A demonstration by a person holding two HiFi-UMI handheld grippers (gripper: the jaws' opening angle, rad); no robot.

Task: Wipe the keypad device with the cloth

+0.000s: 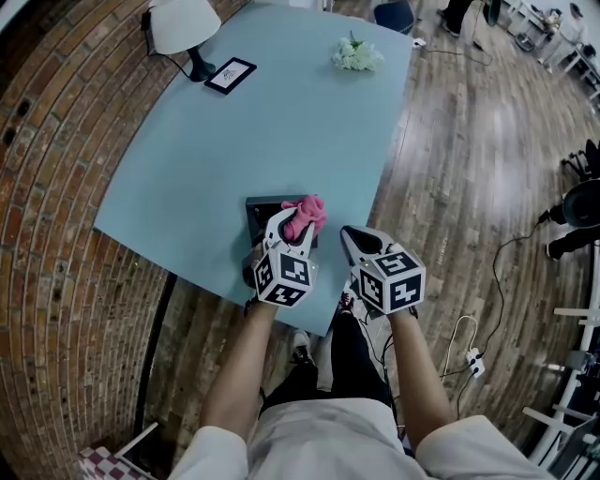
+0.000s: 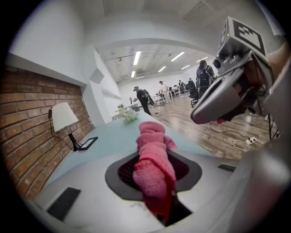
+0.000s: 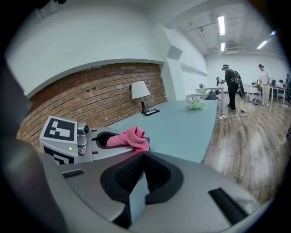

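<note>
A dark, flat keypad device (image 1: 263, 212) lies near the front edge of the pale blue table (image 1: 281, 122). Most of it is hidden under my left gripper. My left gripper (image 1: 292, 231) is shut on a pink cloth (image 1: 307, 214), which bunches up between the jaws (image 2: 154, 168) and hangs over the device. I cannot tell whether the cloth touches it. My right gripper (image 1: 352, 236) hovers just to the right, by the table's edge. Its jaws are shut with nothing between them (image 3: 143, 157). The right gripper view also shows the cloth (image 3: 131, 137) in the left gripper (image 3: 97, 143).
A white lamp (image 1: 183, 28) and a black-framed tablet (image 1: 231, 74) stand at the table's far left. A small bunch of flowers (image 1: 355, 54) sits at the far right. Brick lies to the left; wooden floor with cables (image 1: 469, 352) lies to the right. People stand far off.
</note>
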